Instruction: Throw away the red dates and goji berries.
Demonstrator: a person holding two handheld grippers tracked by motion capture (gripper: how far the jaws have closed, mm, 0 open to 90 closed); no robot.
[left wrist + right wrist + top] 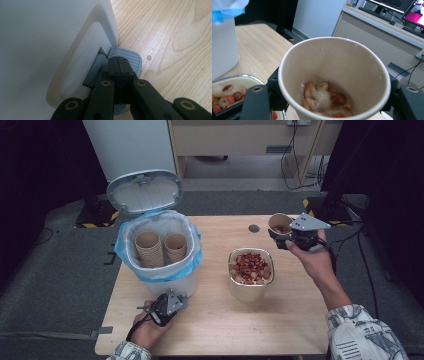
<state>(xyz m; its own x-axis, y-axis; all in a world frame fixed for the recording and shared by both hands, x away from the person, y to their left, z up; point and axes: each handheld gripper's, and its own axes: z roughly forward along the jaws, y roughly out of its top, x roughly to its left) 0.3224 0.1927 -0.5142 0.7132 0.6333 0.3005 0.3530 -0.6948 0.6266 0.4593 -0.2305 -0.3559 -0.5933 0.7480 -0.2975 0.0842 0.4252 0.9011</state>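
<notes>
The right gripper [283, 238] is clamped on a paper cup [280, 224], its 2 jaws pressing the cup's sides, and holds it above the table [300, 320] near the far right corner. In the right gripper view the paper cup [334, 77] stands about upright, with a little wet food, red and pale pieces, lying at its bottom. Just toward the table's middle from it stands a square container [251, 274] heaped with the same red and pale pieces.

The left gripper [161, 309] sits low near the front left edge, jaws together, and presses on the grey foot pedal [126, 57] at the base of the white pedal bin [161, 251]. The bin's lid [145, 191] stands raised. Inside the blue bag lining [192, 262] 2 paper cups [161, 248] stand side by side.
</notes>
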